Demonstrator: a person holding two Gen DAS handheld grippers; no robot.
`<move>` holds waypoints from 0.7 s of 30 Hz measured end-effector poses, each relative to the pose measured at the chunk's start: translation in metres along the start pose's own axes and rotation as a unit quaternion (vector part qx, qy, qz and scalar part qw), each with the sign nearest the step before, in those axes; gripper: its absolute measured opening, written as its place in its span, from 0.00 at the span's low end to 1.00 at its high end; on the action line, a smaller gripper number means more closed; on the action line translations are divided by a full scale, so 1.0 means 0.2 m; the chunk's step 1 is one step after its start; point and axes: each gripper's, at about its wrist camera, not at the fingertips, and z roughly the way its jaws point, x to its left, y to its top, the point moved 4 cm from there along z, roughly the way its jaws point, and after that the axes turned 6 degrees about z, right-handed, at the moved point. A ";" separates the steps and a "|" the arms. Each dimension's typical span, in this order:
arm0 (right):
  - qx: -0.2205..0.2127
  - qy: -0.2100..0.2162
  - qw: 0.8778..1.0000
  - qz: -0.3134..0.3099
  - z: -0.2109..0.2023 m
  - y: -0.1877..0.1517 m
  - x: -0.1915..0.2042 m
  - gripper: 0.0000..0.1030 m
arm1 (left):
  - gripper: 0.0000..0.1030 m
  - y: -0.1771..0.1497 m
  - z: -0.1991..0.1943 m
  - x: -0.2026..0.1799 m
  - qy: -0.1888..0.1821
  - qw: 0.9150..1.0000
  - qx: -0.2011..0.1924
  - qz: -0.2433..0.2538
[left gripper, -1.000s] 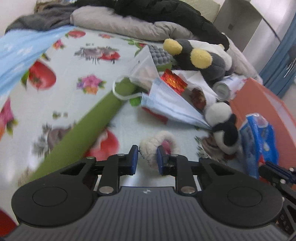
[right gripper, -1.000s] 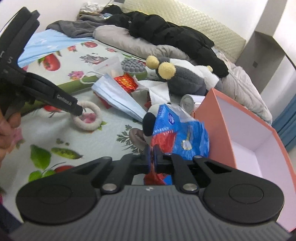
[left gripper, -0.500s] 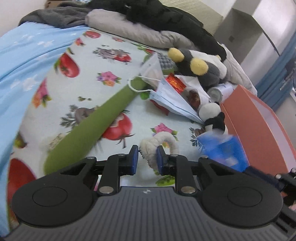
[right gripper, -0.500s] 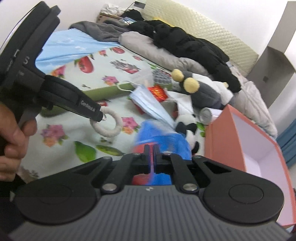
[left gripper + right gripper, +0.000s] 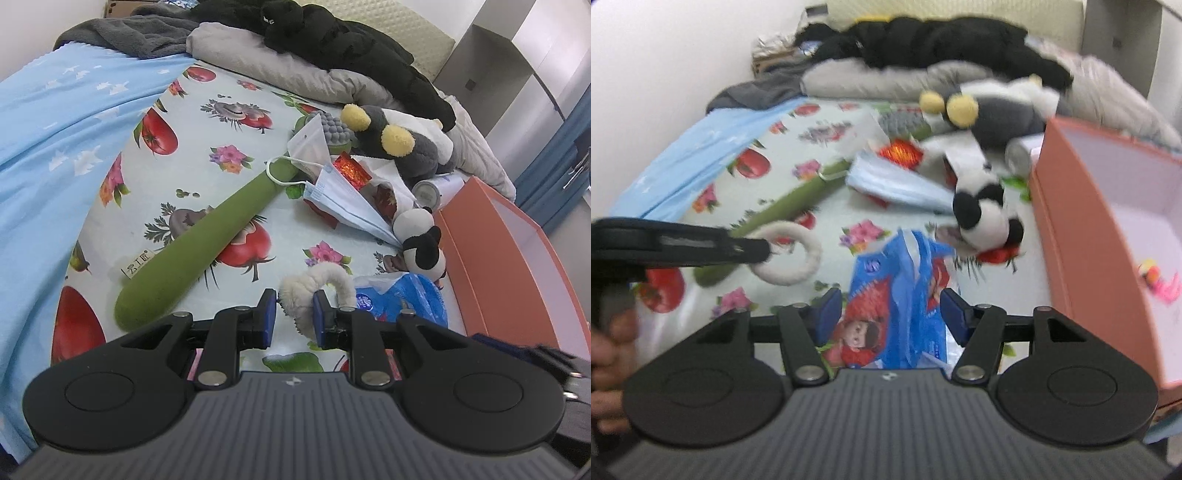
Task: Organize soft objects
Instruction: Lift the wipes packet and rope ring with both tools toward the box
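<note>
My left gripper (image 5: 293, 321) is shut on a white fluffy ring (image 5: 317, 280), held just above the fruit-print bedsheet; the right wrist view shows that ring (image 5: 809, 258) hanging from the left gripper's fingertips (image 5: 759, 251). The jaws of my right gripper (image 5: 890, 317) are opening. A blue plastic packet (image 5: 894, 280) lies between them on the bed, and the pads stand clear of it. Beyond the packet lies a small panda plush (image 5: 982, 210), next to the open orange box (image 5: 1071, 206). A grey plush with yellow ears (image 5: 402, 144) rests further back.
A long green plush bat (image 5: 207, 236) lies slantwise across the sheet. Blue face masks (image 5: 343, 195), a red wrapper and a can are piled near the plushes. A light blue blanket (image 5: 55, 155) covers the left side. Dark clothes and a grey pillow lie at the head.
My right gripper has opened and let go of the blue packet, which now lies on the bed. The left gripper drew back and rose a little with the ring.
</note>
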 end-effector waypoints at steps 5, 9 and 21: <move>0.037 0.019 0.998 0.041 0.22 0.00 -0.06 0.50 | 0.24 0.02 0.05 -0.02 0.011 1.000 0.016 0.003; 0.061 0.010 0.997 0.050 0.31 0.03 -0.09 0.17 | 0.24 0.06 0.12 -0.04 0.012 0.999 0.043 0.003; 0.071 -0.003 0.995 0.073 0.20 0.20 -0.18 0.11 | 0.24 0.30 0.09 -0.21 0.003 0.997 0.066 0.040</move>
